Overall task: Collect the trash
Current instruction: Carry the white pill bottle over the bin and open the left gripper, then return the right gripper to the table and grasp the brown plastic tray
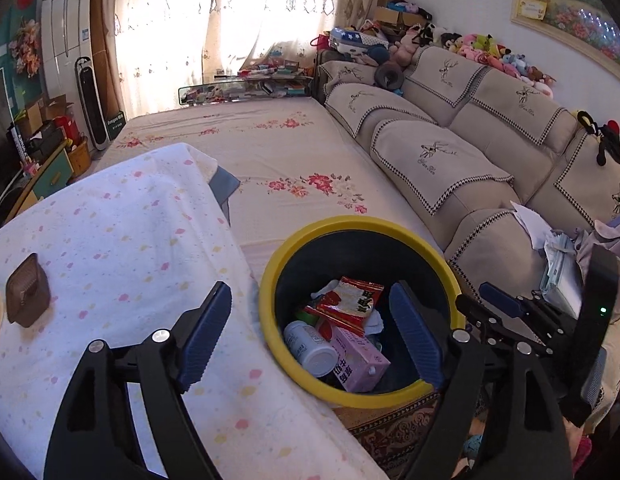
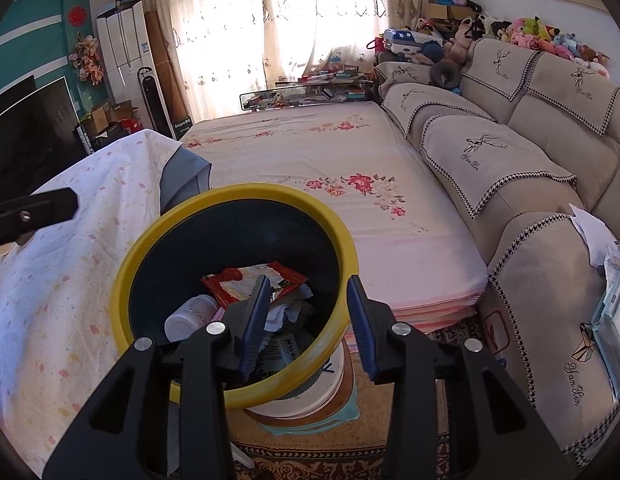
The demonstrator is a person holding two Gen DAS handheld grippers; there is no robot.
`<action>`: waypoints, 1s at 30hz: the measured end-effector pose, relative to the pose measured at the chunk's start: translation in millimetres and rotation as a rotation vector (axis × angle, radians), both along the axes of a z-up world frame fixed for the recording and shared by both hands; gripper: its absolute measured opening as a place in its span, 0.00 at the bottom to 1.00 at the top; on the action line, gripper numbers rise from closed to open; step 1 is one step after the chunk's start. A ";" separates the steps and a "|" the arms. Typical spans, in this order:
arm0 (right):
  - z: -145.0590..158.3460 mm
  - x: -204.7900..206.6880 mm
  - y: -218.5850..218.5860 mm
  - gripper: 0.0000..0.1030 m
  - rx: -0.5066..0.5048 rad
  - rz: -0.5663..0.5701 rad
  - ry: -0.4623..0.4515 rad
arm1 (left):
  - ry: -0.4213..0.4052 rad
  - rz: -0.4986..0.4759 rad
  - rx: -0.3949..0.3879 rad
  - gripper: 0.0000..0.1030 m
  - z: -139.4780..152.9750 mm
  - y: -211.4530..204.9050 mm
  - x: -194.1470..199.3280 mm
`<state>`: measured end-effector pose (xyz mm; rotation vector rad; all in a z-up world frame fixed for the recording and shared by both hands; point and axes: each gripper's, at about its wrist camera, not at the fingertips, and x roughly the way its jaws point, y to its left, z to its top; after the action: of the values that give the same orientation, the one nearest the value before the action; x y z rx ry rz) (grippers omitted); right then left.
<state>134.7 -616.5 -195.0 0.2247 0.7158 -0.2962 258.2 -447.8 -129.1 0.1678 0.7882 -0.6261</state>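
A dark trash bin with a yellow rim [image 1: 267, 292] [image 2: 121, 280] stands between the clothed table and the sofa. Inside lie a red snack packet [image 1: 350, 300] [image 2: 279, 274], a white bottle [image 1: 310, 348] [image 2: 185, 320], a pink carton [image 1: 358, 360] and crumpled tissue. My left gripper [image 1: 310, 300] hangs over the bin's left side, wide open, with nothing between its fingers. My right gripper [image 2: 309, 284] [image 1: 486, 300] straddles the bin's right rim, one finger inside and one outside, shut on it.
A table under a white dotted cloth [image 1: 109, 240] holds a small brown box [image 1: 27, 292]. A floral mattress [image 1: 269, 152] lies beyond. The beige sofa [image 1: 490, 168] on the right carries paper and a tissue pack [image 1: 562, 276]. A patterned rug [image 2: 350, 440] lies beneath.
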 end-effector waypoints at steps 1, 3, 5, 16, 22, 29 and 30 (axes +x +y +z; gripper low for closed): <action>0.5 1.0 2.6 0.37 0.000 0.008 -0.001 | -0.011 0.011 -0.007 0.79 5.9 12.1 -5.3; 2.4 4.5 9.7 0.37 0.000 0.023 -0.003 | -0.033 0.040 -0.022 0.81 19.0 38.8 -14.5; 4.9 9.2 19.1 0.37 0.000 0.044 -0.004 | -0.052 0.084 -0.033 0.83 28.9 69.5 -24.1; 46.9 63.3 114.1 0.38 0.024 0.278 -0.049 | -0.108 0.397 -0.011 0.86 49.0 267.3 -65.2; 75.2 113.8 199.1 0.38 0.032 0.459 -0.046 | -0.103 0.496 -0.029 0.87 37.3 348.1 -76.7; 74.1 185.5 284.8 0.35 0.032 0.606 0.042 | -0.063 0.505 -0.057 0.87 15.6 385.0 -75.6; 71.9 194.8 294.0 0.33 0.020 0.613 0.052 | -0.057 0.506 -0.062 0.87 12.5 388.3 -75.9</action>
<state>329.5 -322.5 -123.0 0.0098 0.8038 0.2900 182.3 -59.6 -116.6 -0.0715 0.7190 -0.1656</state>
